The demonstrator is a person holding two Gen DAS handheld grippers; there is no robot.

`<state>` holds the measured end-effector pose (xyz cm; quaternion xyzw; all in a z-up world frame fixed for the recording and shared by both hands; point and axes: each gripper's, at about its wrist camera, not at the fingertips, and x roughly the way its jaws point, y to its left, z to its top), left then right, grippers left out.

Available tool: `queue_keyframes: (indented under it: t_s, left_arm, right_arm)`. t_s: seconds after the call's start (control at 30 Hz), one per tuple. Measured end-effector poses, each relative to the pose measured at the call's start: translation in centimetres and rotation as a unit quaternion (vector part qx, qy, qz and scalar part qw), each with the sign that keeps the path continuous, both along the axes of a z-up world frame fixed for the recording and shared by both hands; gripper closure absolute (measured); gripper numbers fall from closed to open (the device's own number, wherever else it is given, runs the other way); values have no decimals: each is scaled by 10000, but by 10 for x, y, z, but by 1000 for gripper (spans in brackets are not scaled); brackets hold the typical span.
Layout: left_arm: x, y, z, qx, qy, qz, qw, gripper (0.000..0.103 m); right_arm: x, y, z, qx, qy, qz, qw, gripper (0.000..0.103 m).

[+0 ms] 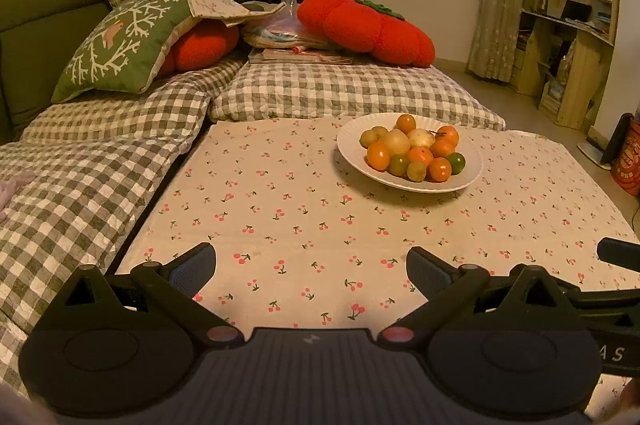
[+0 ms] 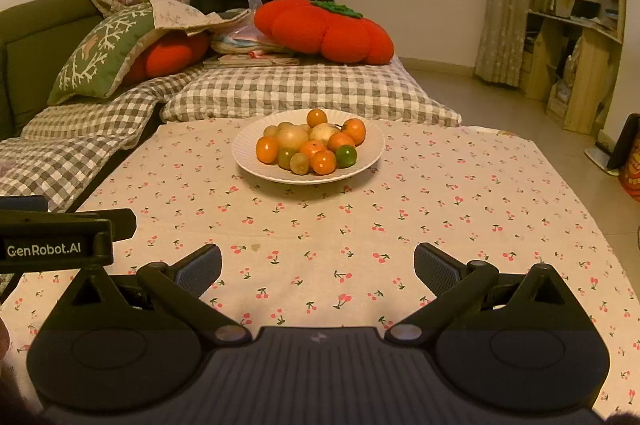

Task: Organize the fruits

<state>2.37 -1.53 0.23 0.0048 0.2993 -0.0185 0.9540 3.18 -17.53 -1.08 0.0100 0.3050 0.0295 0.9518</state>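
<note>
Both tongs, the left gripper (image 1: 311,267) and the right gripper (image 2: 318,265), gape wide and hold nothing, low in frame over the cherry-print cloth (image 2: 360,225). All fruits (image 2: 311,145) sit heaped on the white plate (image 2: 370,145) at upper centre, which fits either gathered or awaiting sorting. Bare cloth lies between; the checked cushion (image 2: 280,93) borders the far edge.

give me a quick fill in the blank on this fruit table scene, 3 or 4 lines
1. All the fruits lie piled on one white ____.
2. The tablecloth is printed with small red ____.
3. The jaws of the left gripper and right gripper are both ____.
4. The single bright green fruit sits at the pile's ____ side.

Missing words: plate; cherries; open; right
</note>
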Motion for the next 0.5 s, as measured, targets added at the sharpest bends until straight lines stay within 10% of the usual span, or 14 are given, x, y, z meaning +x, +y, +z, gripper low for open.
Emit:
queue_keyframes:
  t_s: [0.5]
  left_arm:
    - [1, -1, -1, 140, 28, 31, 9999, 10]
  right_arm:
    - [2, 3, -1, -91, -10, -113, 9999, 0]
